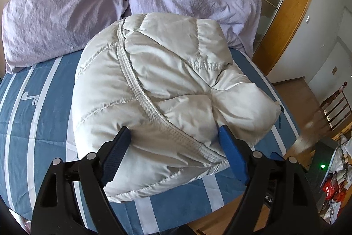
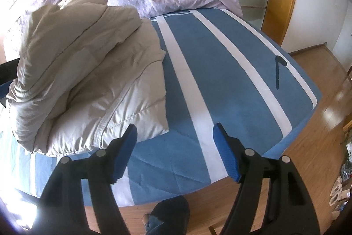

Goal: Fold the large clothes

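Left wrist view showed purple pillows heading my blue striped bedspread, wooden floor to the right. The folded cream puffer jacket lay bunched mid-bed. My left gripper straddled its hem, spread wide; my right gripper hovered empty, wide apart.

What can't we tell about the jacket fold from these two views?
- Left wrist: puffer jacket underside and far edge, hidden by its own bulk.
- Left wrist: whether the left gripper touches the jacket.
- Right wrist: jacket's left side, cut off by the frame edge; right gripper over bedspread.
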Tool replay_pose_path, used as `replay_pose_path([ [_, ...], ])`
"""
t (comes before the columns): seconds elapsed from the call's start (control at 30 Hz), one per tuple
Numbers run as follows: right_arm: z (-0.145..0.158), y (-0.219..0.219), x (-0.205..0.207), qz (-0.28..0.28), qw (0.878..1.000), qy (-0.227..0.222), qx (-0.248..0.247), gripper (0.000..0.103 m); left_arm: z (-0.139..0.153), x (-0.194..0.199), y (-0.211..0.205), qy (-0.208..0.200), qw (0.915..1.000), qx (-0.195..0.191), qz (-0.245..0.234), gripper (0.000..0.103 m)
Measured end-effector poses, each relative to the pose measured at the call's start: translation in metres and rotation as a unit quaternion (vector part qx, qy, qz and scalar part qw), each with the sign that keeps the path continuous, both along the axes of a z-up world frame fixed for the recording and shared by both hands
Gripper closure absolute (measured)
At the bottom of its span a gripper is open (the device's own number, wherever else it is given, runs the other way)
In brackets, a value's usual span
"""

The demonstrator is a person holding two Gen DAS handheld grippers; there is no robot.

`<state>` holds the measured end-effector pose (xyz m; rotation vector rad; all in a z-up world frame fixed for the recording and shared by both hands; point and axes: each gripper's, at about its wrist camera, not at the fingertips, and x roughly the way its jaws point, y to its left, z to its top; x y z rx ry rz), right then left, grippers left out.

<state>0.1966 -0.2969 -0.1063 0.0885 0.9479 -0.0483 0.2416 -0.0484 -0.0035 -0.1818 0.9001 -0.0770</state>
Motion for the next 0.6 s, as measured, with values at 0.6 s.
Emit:
replay_pose_path([
  [0.6, -0.011, -0.028, 0.018, -0.028, 0.999, 0.020, -0.006, 0.032, -0.029, 0.023, -0.032, 0.020, 0.9989, 0.019, -0.038, 0.021],
])
